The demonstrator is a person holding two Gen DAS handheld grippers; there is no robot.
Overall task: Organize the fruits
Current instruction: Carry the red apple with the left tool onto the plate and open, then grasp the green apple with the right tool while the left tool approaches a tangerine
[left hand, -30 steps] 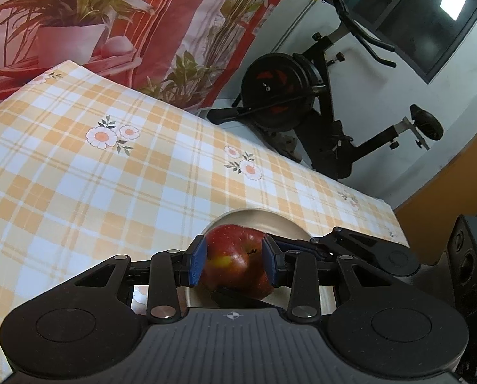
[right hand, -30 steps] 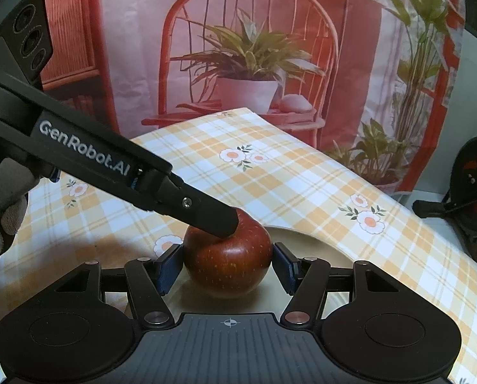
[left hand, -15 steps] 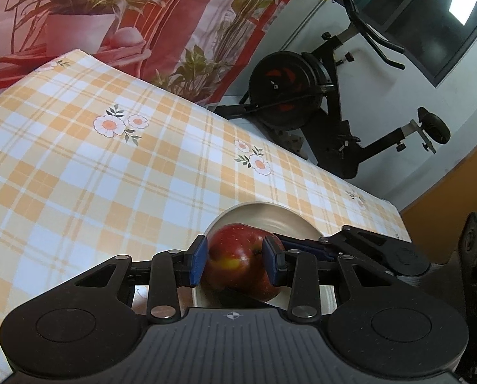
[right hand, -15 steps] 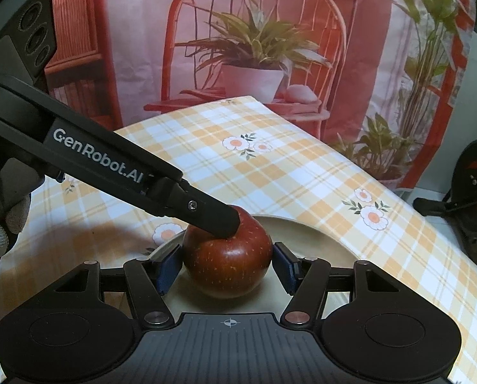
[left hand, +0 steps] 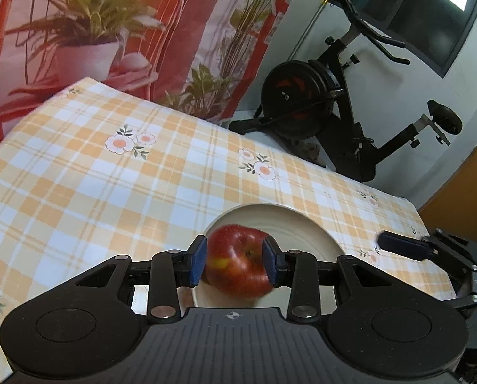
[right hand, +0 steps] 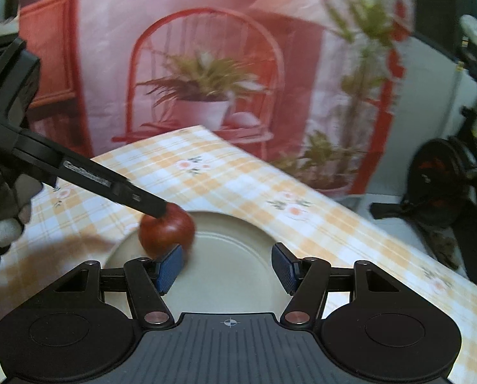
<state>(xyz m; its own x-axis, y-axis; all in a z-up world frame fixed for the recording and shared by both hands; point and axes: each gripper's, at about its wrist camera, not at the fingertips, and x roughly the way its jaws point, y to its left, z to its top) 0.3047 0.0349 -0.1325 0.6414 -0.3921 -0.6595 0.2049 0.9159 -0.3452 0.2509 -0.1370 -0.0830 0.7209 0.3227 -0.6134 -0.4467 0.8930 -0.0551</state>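
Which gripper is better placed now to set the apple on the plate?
Left. The left gripper is shut on the apple over the plate; the right gripper is open and empty.

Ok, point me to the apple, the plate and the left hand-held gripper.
apple (left hand: 238, 260): left wrist view, its red front face.
plate (right hand: 225, 243): right wrist view, bare centre.
left hand-held gripper (left hand: 233, 262): left wrist view, midway between its blue pads, which clamp the apple.
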